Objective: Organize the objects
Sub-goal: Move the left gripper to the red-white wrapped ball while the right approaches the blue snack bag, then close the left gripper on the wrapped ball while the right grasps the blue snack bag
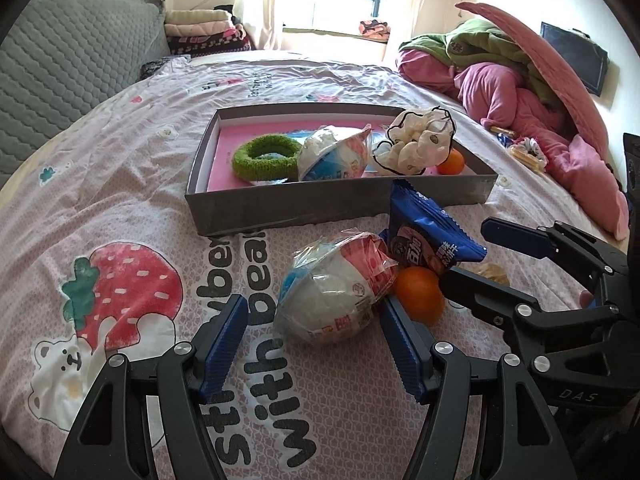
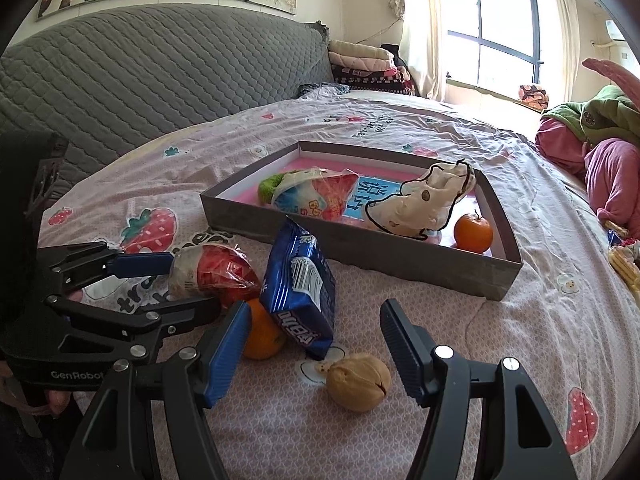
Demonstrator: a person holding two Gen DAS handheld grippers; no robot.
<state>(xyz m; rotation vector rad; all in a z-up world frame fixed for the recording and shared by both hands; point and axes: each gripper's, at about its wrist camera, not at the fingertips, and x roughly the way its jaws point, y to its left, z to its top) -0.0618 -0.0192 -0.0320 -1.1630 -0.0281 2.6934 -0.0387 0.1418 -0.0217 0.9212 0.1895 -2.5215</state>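
Note:
A grey shallow box (image 1: 336,204) (image 2: 400,258) with a pink floor lies on the bed. It holds a green ring (image 1: 264,156), a wrapped snack (image 1: 332,156) (image 2: 316,196), a white drawstring pouch (image 1: 420,140) (image 2: 424,200) and an orange (image 1: 451,164) (image 2: 473,233). In front of it lie a second wrapped snack (image 1: 332,288) (image 2: 212,272), a blue packet (image 1: 428,232) (image 2: 304,284), another orange (image 1: 420,290) (image 2: 260,336) and a walnut (image 2: 359,382). My left gripper (image 1: 314,312) (image 2: 192,280) is open around the second wrapped snack. My right gripper (image 2: 316,322) (image 1: 464,248) is open at the blue packet.
The bedspread (image 1: 120,200) has strawberry and bear prints. A grey quilted headboard (image 2: 160,80) stands at the left. Pink and green bedding (image 1: 520,80) is piled at the right, with small packets (image 1: 524,152) beside it. Folded blankets (image 1: 204,32) lie by the window.

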